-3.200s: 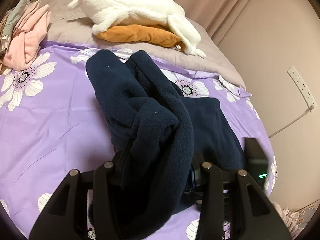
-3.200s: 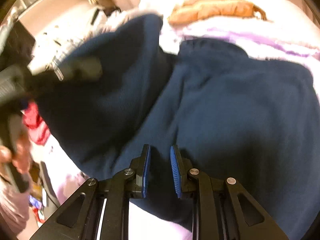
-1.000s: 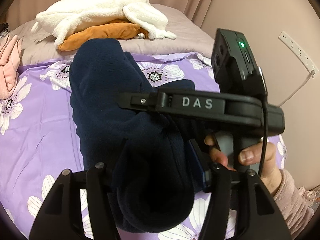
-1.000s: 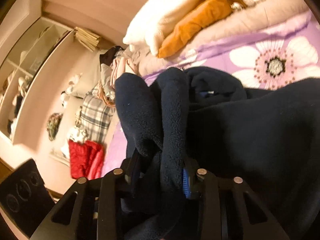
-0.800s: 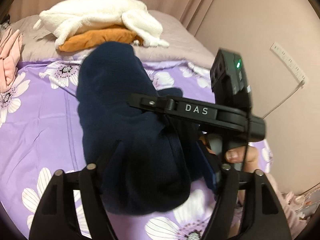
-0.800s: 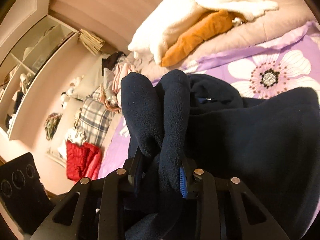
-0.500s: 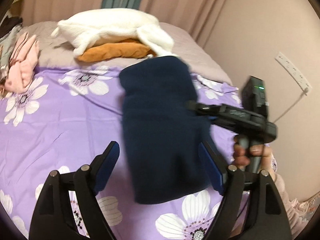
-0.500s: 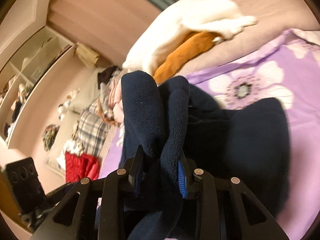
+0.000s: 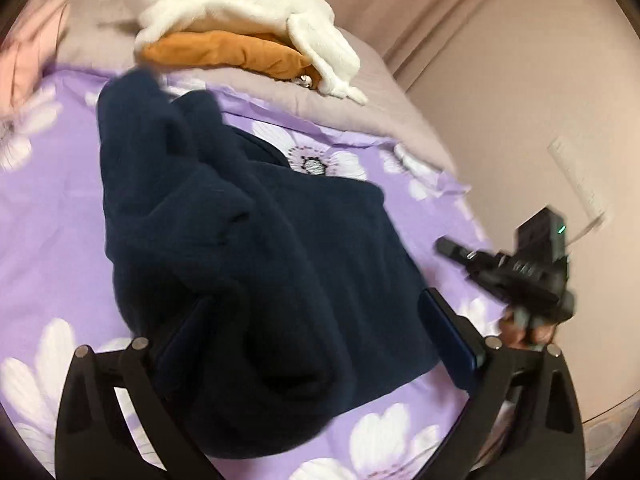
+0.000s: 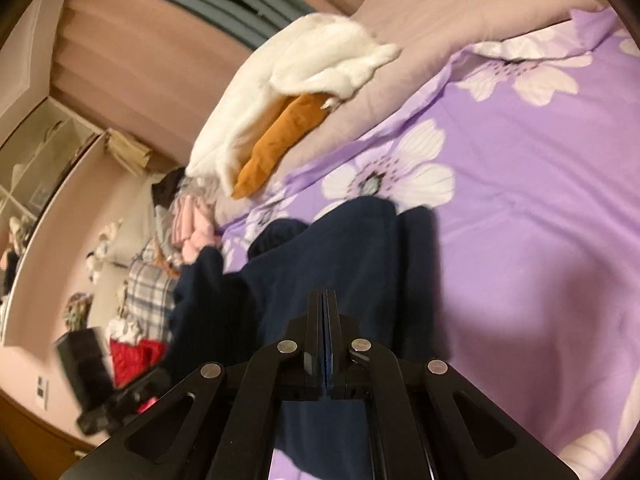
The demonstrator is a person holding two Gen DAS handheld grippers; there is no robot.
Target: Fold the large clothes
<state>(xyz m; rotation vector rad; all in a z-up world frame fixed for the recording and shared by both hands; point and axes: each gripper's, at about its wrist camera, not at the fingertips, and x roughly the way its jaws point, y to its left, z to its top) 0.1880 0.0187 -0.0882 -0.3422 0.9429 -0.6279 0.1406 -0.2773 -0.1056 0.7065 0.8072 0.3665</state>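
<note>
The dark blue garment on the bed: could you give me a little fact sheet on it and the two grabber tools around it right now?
garment: navy fleece, bunched and partly folded
resting on: purple flowered bedspread
left gripper: fingers wide open, one on each side of the fleece, not pinching it
right gripper: fingers pressed together, nothing between them, above the fleece
behind the garment: white plush blanket over an orange cushion
fold status: not yet neat

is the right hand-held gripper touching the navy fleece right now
Apart. The left wrist view shows the right hand-held gripper off beside the navy fleece, purple bedspread between them.
</note>
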